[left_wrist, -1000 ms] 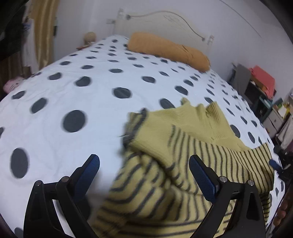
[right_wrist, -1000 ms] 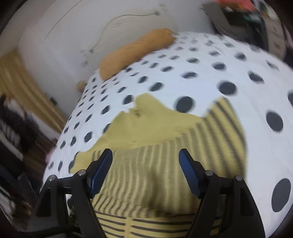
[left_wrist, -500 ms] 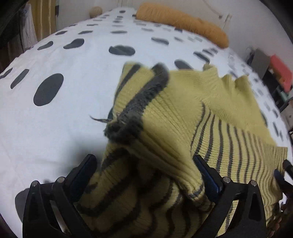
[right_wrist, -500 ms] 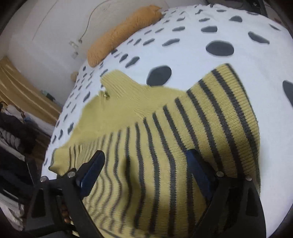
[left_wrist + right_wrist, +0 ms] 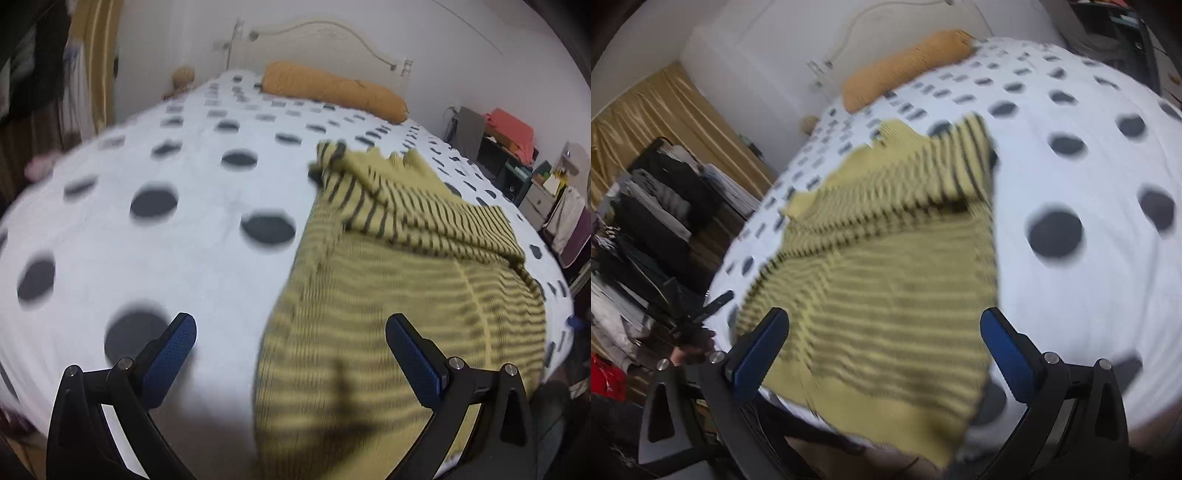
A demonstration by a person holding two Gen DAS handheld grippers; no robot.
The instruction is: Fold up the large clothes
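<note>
I have both claws spread wide and holding nothing: the left gripper [image 5: 291, 354] hangs above the near edge of the bed [image 5: 155, 258], and the right gripper [image 5: 882, 350] hovers over the lower body of the sweater [image 5: 886, 295]. The yellow striped sweater lies on the polka-dot bedspread toward the near edge, its hem [image 5: 886, 417] draping slightly over the side, and both sleeves [image 5: 406, 206] appear folded in across the chest, forming a band below the collar [image 5: 886, 136]. I judge the next step to be lifting the hem and carrying it up toward the collar. The risk, as I see it, is that the folded sleeve layer is only lying loose; if I grab the hem unevenly or drag rather than lift, the knit could stretch and pull that band askew. The overhanging hem could also slide farther off the bed if I nudge it. Both views are motion-blurred, so I cannot tell exactly how flat the sleeve edges sit. The orange bolster [image 5: 332, 90] at the headboard is well apart and no obstacle.
</note>
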